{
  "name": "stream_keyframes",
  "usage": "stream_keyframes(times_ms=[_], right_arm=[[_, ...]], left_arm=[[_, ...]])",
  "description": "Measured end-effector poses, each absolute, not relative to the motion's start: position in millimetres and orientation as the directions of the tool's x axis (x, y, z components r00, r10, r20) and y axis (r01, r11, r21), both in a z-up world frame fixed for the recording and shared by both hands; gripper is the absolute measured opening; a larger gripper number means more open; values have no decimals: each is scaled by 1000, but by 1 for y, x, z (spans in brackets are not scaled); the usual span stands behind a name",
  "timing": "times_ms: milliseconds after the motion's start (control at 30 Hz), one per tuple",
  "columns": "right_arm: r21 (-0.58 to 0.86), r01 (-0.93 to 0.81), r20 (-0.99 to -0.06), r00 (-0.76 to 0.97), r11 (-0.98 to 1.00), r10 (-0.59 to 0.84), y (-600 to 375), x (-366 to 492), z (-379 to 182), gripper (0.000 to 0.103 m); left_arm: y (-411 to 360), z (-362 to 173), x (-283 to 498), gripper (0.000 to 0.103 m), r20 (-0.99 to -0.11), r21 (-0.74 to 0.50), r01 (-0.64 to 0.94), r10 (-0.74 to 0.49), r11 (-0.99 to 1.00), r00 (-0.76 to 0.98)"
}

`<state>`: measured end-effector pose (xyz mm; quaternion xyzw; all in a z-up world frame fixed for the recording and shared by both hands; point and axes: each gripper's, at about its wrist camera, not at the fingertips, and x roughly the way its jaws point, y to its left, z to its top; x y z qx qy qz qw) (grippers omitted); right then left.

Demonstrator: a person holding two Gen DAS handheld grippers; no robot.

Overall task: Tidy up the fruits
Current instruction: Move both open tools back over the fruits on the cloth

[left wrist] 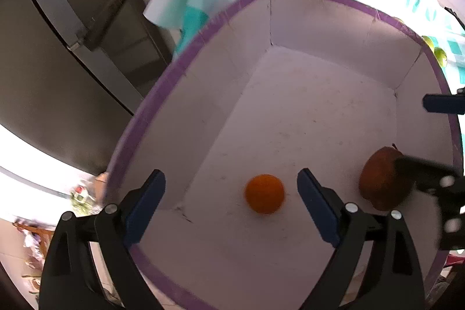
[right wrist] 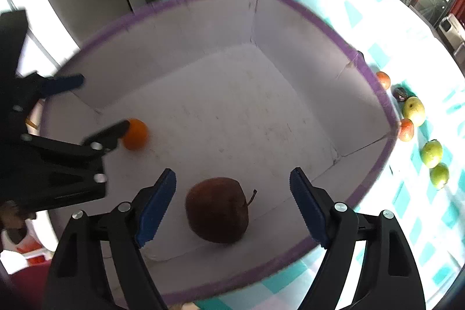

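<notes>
Orange fruit [left wrist: 264,193] below parted left gripper [left wrist: 231,193], untouched

Both wrist views close above, angled steeply down, sharing white box [left wrist: 305,106] floor, orange [left wrist: 264,193]

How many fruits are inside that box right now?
2: an orange near the left gripper, and a brown fruit between the right gripper's open fingers. More lie outside.

Left gripper [left wrist: 231,185]: angled steeply downward, blue-padded jaws spread wide, pads pressing on nothing. Right gripper [right wrist: 232,185]: same steep downward tilt, jaws likewise wide apart and empty (each tool's black fingers reach into the other's view from the side). Both close together.
</notes>
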<state>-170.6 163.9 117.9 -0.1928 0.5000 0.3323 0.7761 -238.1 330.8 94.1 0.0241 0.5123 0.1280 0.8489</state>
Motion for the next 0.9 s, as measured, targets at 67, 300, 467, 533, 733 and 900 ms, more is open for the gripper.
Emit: stream_keyframes(times_ms=[67,300,467,533,733,900], right_arm=[[119,-700,-848,298,704,439,148,-175,146,78],[235,-640,-660,447,731,604,13,-175,208,85],[204,-589,-709,462,782,533,-102,-172,189,86],[188,-584,-723,463,790,514,-144,-178,185,86],[192,-590,-734,445,785,514,-252,-200,162,88],[271,-574,-722,410,772,558,-304,-211,140,88]], left_arm=[[326,115,-239,92,-809,210,-228,300,951,505],[220,208,-214,101,-586,222,-218,309,950,749],[86,215,-184,101,-616,130,-175,218,976,757],[31,199,-179,101,-691,78,-169,175,983,701],[-89,157,-185,101,-839,70,-120,123,990,529],[-154,144,-185,101,-869,175,-66,186,982,459]])
